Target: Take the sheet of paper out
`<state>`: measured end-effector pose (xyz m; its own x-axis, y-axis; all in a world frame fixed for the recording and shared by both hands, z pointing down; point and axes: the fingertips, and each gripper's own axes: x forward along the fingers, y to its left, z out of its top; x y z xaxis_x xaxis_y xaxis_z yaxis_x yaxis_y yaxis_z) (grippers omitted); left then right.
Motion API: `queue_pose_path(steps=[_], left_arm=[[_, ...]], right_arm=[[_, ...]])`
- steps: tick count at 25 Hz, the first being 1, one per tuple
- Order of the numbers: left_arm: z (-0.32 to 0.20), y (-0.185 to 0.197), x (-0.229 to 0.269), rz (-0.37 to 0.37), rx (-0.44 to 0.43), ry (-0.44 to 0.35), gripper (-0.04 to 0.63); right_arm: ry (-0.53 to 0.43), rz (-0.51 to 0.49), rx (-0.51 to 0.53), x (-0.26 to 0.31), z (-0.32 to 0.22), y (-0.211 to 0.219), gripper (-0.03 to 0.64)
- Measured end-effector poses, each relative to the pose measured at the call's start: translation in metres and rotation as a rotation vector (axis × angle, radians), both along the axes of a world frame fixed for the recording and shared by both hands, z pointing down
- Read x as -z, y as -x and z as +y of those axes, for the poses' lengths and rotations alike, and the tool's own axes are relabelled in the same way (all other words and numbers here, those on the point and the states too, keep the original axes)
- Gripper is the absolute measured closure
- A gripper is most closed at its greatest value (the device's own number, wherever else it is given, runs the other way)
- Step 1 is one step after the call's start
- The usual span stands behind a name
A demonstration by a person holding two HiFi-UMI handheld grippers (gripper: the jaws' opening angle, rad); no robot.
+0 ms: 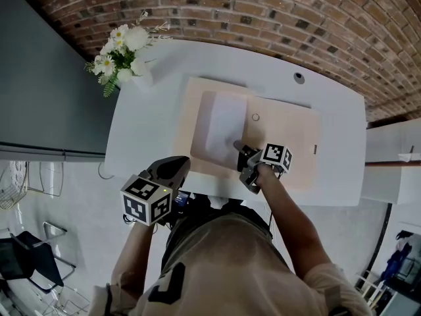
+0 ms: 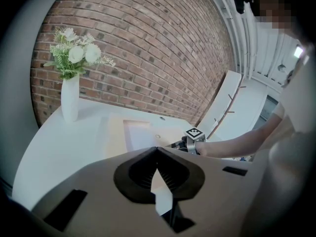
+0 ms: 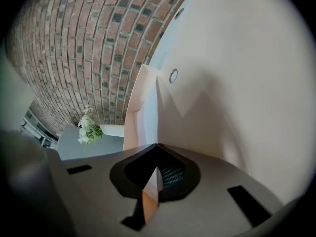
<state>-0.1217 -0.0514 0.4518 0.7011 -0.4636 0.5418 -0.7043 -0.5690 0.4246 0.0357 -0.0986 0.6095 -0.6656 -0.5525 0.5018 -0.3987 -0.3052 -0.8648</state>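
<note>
A beige envelope point(image 1: 289, 137) with a round button clasp point(image 1: 255, 117) lies flat on the white table point(image 1: 151, 130). A white sheet of paper point(image 1: 223, 124) shows in its left, opened part. My right gripper point(image 1: 237, 145) is down at the sheet's near right edge. In the right gripper view its jaws point(image 3: 157, 145) are closed, with the sheet's edge point(image 3: 149, 107) running straight up from the tips. My left gripper point(image 1: 183, 163) hovers at the table's front edge, left of the envelope, shut and empty point(image 2: 157, 148).
A white vase of white flowers point(image 1: 125, 51) stands at the table's far left corner. There is a small round hole point(image 1: 299, 78) in the tabletop at the back. A brick wall lies behind, a grey panel point(image 1: 46, 97) to the left and a white ledge point(image 1: 395, 150) to the right.
</note>
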Motion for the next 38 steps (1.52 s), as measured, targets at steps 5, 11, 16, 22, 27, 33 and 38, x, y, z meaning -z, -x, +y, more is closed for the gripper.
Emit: queue_pose_path(steps=[5,11,16,22,27,33,38], left_arm=[[0.000,-0.002,0.002,-0.002,-0.006,-0.003,0.580],[0.000,-0.004,0.004,-0.011,-0.019,-0.008,0.580],[0.002,-0.005,0.006,-0.025,-0.022,-0.009,0.581],[0.003,-0.007,0.007,-0.027,-0.025,-0.014,0.581],[0.006,-0.007,0.009,-0.030,-0.021,-0.015,0.580],[0.010,-0.010,0.009,-0.028,-0.021,-0.018,0.581],[0.012,-0.010,0.010,-0.028,-0.016,-0.020,0.581]], right_arm=[[-0.005,-0.003,-0.008,0.002,0.000,-0.002,0.592],[-0.012,-0.008,-0.017,0.002,-0.001,-0.004,0.594],[-0.013,-0.016,-0.021,0.004,0.001,-0.005,0.594],[-0.022,-0.009,-0.026,0.005,0.001,-0.012,0.594],[-0.024,-0.005,-0.026,0.007,0.002,-0.016,0.593],[-0.027,0.001,-0.024,0.007,0.004,-0.019,0.594],[-0.032,0.007,-0.020,0.009,0.004,-0.022,0.593]])
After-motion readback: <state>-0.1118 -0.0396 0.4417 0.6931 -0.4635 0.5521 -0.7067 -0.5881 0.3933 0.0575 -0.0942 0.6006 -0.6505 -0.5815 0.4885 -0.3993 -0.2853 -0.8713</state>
